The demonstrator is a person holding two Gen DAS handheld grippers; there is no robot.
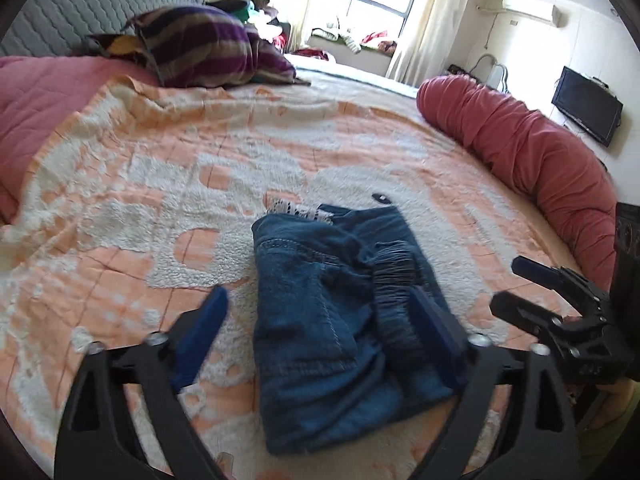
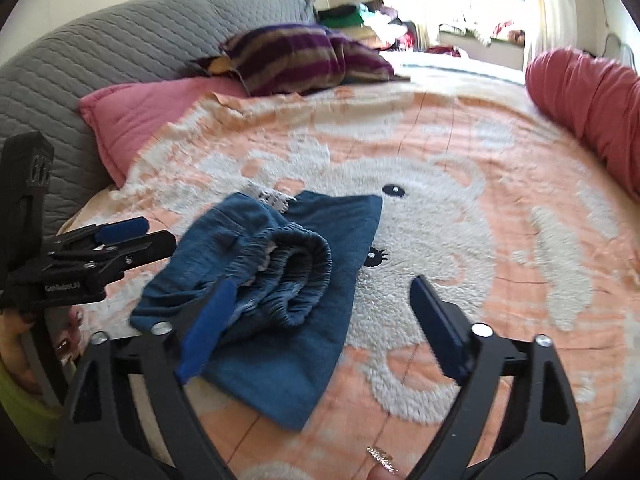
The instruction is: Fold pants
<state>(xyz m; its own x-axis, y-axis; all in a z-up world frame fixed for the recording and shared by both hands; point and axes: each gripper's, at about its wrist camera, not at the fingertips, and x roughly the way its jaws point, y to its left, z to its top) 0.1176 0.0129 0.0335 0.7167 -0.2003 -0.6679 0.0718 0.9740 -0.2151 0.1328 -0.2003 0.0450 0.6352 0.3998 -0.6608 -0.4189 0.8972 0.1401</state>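
A pair of blue denim pants (image 1: 320, 320) lies folded into a small bundle on the orange and white blanket (image 1: 160, 152), its elastic waistband bunched on top. My left gripper (image 1: 320, 332) is open wide, blue pads either side of the bundle and not pressing on it. In the same view my right gripper (image 1: 508, 286) hovers open at the right, clear of the cloth. In the right wrist view the pants (image 2: 280, 272) sit left of centre. My right gripper (image 2: 322, 320) is open, its left pad over the bundle's edge. The left gripper (image 2: 158, 234) shows open at the far left.
A purple striped pillow (image 1: 200, 44) and a pink pillow (image 2: 140, 120) lie by the grey quilted headboard (image 2: 100, 48). A red bolster (image 1: 540, 148) runs along the bed's right side. A dark screen (image 1: 586, 106) hangs on the wall. A hand (image 2: 24, 344) holds the left gripper.
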